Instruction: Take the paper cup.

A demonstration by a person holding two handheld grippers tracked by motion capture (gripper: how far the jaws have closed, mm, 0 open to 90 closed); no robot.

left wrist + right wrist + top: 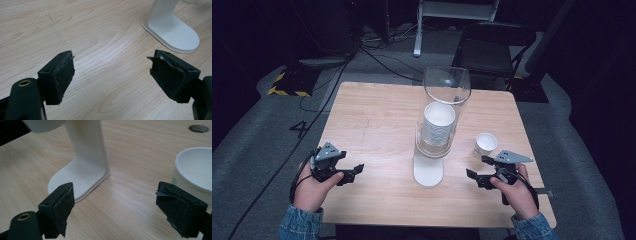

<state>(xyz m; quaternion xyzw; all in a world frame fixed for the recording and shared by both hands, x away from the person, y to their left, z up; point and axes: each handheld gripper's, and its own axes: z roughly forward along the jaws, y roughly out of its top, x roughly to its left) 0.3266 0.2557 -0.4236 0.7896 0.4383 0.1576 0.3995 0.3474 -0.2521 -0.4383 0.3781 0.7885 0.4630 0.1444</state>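
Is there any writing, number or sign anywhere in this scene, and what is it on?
"4": a dark numeral on the grey floor, left of the table.
Yellow-and-black hazard stripes mark the floor farther back; they carry no words.
The paper cup and cup dispenser show no readable print.

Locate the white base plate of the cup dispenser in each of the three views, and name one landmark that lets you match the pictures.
High view: the white base plate lies at table centre, near the front edge, between the two grippers.
Left gripper view: upper right, beyond the right jaw.
Right gripper view: left of centre, just past the left jaw.
Shared landmark: the dispenser's white upright stand, rising from the plate.
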